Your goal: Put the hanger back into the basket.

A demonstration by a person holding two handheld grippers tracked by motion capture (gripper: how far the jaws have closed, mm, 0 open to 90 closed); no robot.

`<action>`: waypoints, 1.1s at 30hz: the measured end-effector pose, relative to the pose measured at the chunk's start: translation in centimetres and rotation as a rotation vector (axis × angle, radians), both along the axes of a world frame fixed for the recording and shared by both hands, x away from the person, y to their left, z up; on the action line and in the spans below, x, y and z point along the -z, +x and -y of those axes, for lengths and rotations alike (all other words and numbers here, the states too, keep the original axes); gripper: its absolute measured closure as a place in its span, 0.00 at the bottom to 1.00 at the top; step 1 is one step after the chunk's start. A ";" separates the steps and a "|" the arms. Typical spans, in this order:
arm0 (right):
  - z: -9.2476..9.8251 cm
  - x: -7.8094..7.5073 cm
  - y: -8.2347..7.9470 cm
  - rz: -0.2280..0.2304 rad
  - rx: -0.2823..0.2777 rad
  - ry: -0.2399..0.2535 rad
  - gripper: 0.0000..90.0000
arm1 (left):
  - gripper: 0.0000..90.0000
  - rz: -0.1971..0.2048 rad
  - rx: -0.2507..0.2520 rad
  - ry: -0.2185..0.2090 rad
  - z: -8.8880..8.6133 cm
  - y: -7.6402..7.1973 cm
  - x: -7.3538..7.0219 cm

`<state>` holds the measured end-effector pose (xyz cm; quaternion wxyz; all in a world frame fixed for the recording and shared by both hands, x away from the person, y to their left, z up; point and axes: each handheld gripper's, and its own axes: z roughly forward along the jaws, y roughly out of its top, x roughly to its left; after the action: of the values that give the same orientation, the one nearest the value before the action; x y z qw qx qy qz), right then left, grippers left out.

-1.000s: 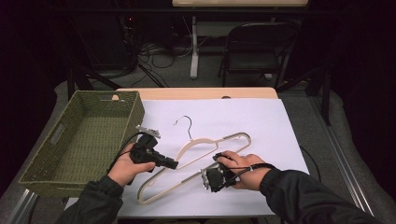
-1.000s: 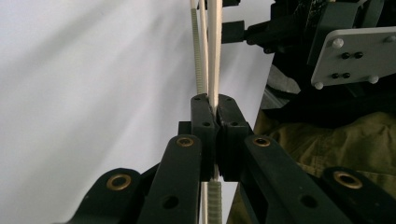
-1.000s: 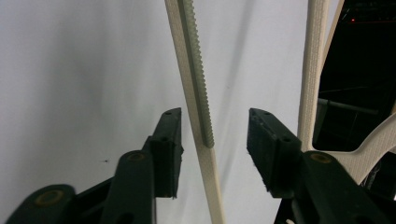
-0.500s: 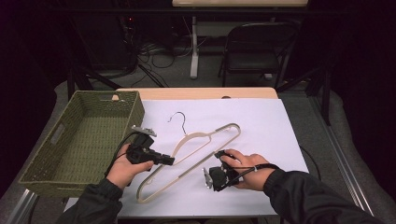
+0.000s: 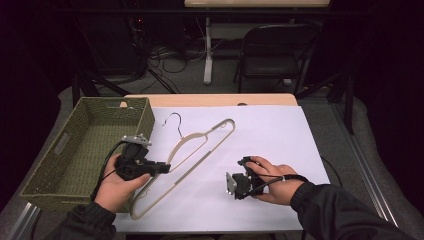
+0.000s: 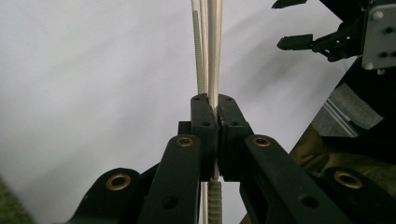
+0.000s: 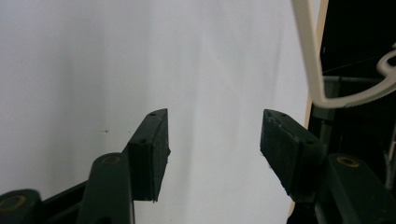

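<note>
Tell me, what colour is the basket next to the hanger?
Olive green, a woven basket; the high view shows it best.

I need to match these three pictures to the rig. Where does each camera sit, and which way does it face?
High view: above the person's side, facing forward and down on the white-covered table; forearms and both hands show.
Left gripper view: rides the left gripper, looking along its jaws shut on the cream plastic clothes hanger.
Right gripper view: rides the right gripper, whose open jaws have just been opening, nothing between them.
All three share the hanger.

The left claw (image 6: 216,109) is clamped on the cream hanger (image 6: 214,51) above the white sheet (image 6: 93,70).
</note>
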<state>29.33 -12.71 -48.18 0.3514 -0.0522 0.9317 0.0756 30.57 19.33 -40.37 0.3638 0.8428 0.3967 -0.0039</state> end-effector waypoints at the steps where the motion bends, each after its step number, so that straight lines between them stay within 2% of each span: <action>1: 0.2 -0.1 0.1 -0.014 0.012 0.004 0.45 | 0.97 -0.001 0.000 0.006 -0.2 -0.1 -0.3; 5: 0.8 -0.3 0.8 -0.063 0.043 0.040 0.42 | 0.97 0.012 -0.017 0.014 -1.2 -0.5 -1.6; 6: 0.9 -0.5 0.8 -0.081 0.090 0.038 0.41 | 0.97 0.018 -0.021 0.020 -1.5 -0.5 -1.9; 7: 1.1 -0.6 1.0 -0.090 0.094 0.048 0.41 | 0.97 0.023 -0.032 0.019 -1.8 -0.5 -2.1; 14: 2.0 -1.2 1.9 -0.198 0.211 0.158 0.40 | 0.97 0.051 -0.078 0.020 -3.7 -0.4 -3.7; 17: 2.3 -1.0 2.3 -0.208 0.243 0.166 0.40 | 0.97 0.065 -0.102 0.020 -4.6 -0.3 -4.4; 23: 2.4 -0.4 2.7 -0.224 0.259 0.151 0.40 | 0.97 0.090 -0.143 0.029 -6.8 0.2 -5.7; 29: 2.5 -0.3 2.8 -0.225 0.267 0.153 0.40 | 0.97 0.110 -0.237 0.009 -10.2 0.8 -6.6; 33: 2.6 -0.2 3.0 -0.226 0.275 0.153 0.40 | 0.97 0.116 -0.278 0.009 -12.3 1.0 -7.0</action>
<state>32.31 -15.32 -47.97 0.2543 0.1112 0.9552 0.1027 31.61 31.66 -33.40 0.3791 0.7803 0.4878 0.0968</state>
